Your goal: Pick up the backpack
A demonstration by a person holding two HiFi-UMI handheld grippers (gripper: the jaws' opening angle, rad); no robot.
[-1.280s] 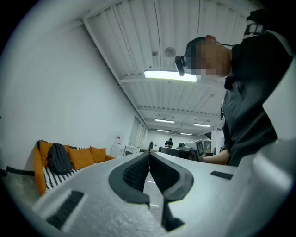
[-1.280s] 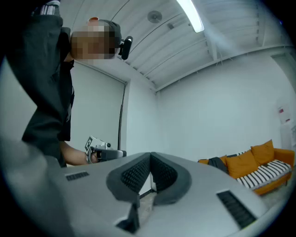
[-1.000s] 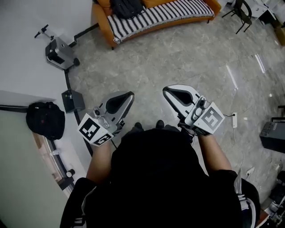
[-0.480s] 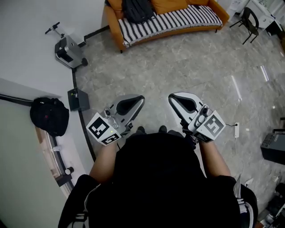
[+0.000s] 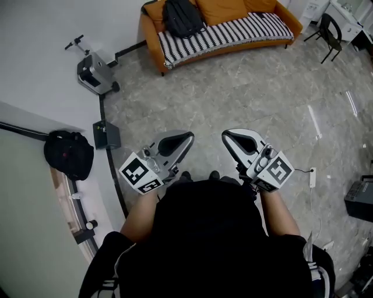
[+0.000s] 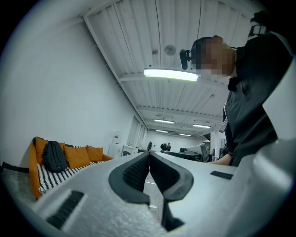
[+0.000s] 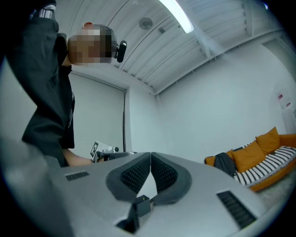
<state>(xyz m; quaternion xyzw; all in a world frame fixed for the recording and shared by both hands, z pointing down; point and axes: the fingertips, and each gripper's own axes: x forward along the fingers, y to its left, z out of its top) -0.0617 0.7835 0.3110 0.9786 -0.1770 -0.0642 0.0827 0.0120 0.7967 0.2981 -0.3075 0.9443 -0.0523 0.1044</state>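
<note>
Person's wearing a black short-sleeved top (image 5: 204,233) with some white stripes on it. The left tool (image 5: 190,136) and right tool (image 5: 225,135) match: pale grey shells, black rims, ribbed black pads (image 6: 135,173). Behind each tool sits a white cube (image 5: 140,174) with black square markers. Black shoe tips (image 5: 184,173) just behind the tools.

A backpack (image 5: 182,16) sits on the sofa (image 5: 245,30), at its left end, with cushions (image 5: 221,9) to the right; a machine (image 5: 96,71) stands left of the sofa.

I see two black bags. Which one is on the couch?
The upright backpack at the orange sofa's left end; the other bag lies by the wall.
</note>
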